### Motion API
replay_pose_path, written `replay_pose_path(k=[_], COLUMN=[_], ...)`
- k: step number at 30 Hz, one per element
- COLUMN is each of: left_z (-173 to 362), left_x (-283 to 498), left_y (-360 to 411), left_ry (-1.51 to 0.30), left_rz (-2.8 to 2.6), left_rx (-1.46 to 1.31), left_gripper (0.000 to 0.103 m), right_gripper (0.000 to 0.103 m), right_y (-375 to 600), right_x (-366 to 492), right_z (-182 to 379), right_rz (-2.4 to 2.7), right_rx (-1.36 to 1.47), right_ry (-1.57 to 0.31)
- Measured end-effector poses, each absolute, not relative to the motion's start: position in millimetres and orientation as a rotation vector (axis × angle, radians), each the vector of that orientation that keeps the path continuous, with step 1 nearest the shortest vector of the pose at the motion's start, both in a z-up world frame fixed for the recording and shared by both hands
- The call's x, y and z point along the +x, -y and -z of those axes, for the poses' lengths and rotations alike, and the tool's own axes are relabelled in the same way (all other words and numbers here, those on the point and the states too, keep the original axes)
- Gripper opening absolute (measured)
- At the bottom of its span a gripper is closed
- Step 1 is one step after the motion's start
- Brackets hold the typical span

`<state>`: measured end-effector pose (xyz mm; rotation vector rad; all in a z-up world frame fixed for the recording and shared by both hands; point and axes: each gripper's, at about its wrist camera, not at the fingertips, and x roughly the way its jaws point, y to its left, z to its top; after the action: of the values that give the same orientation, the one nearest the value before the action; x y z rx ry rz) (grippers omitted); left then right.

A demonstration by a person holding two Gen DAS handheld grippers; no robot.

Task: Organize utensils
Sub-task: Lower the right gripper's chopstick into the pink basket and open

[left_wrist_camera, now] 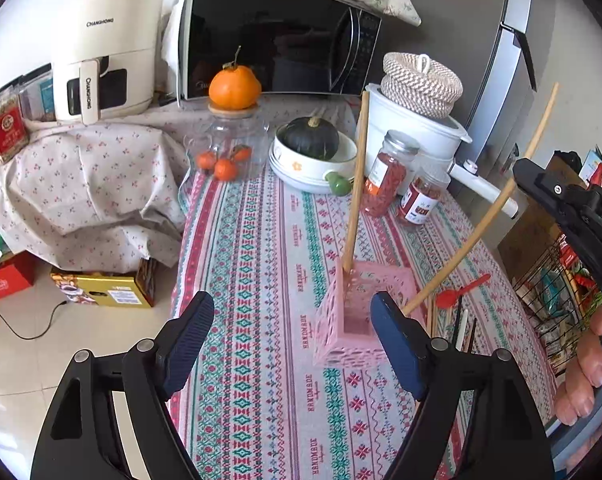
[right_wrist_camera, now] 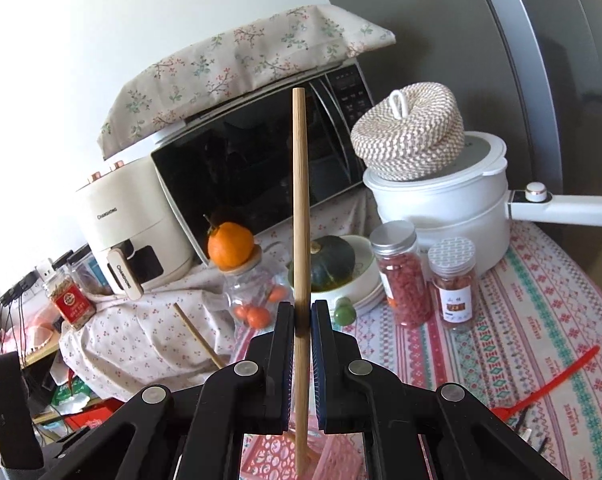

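Chopstick (right_wrist_camera: pixel 301 216) sits pinched in our right gripper (right_wrist_camera: pixel 302 316) over the pink holder (left_wrist_camera: pixel 351 312). Only our left wrist view shows our left gripper (left_wrist_camera: pixel 291 340) spread wide, empty.

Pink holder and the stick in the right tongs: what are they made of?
Pink square perforated utensil holder: likely moulded plastic, uniform colour, lattice of cut-out holes, slight sheen. Long tan chopstick: apparently bamboo or wood, matte, faint lengthwise grain.
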<state>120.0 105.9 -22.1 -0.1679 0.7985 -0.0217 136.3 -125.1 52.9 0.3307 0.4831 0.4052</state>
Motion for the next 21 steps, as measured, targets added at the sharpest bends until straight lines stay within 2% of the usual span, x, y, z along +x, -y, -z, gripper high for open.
replay_pose_path(k=[16, 17, 21], left_z=[30.2, 30.1, 29.3], left_x=[112.2, 111.2, 108.6], left_y=[-100.7, -99.7, -94.3], left_ry=[-0.844, -0.845, -0.849], left_rz=[0.001, 0.003, 0.017], left_rx=[-0.094, -0.090, -0.082], left_gripper=[0.094, 0.095, 0.096], right_gripper=[0.009, 0.014, 0.052], right_y=[89.9, 90.7, 97.6], right_x=[156.3, 157.0, 152.6], right_z=[-15.9, -15.9, -21.6], right_rz=[-0.356, -0.356, -0.350], right_rx=[0.206, 0.207, 0.212], right_ry=[-0.606, -0.615, -0.622])
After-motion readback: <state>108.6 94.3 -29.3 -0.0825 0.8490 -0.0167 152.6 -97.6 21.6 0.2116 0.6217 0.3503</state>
